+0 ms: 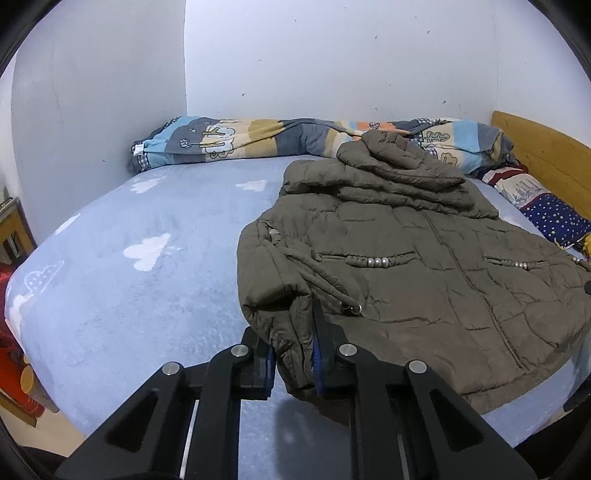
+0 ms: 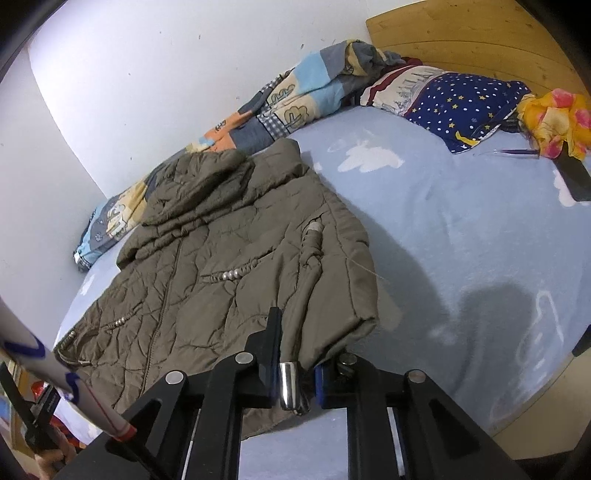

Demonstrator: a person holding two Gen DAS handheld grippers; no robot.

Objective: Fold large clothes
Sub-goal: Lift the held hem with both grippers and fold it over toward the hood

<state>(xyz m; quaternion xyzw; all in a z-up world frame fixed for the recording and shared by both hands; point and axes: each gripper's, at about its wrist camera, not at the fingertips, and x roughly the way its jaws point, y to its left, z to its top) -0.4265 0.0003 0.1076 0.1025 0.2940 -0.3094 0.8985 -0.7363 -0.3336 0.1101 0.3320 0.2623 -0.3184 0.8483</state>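
An olive-brown quilted jacket (image 1: pixel 424 258) lies front up on the blue bed, hood at the far end, both sleeves folded in over the body. My left gripper (image 1: pixel 293 354) is shut on the jacket's near left hem corner. In the right wrist view the jacket (image 2: pixel 207 258) fills the left half. My right gripper (image 2: pixel 295 365) is shut on the near right hem corner, with a metal-tipped drawcord end (image 2: pixel 288 384) hanging between the fingers.
The light blue cloud-print sheet (image 1: pixel 147 266) covers the bed. A rolled patterned quilt (image 1: pixel 258 138) lies along the far wall. A starry navy pillow (image 2: pixel 461 103), a yellow floral cloth (image 2: pixel 557 118) and a wooden headboard (image 2: pixel 480 33) are at the right end.
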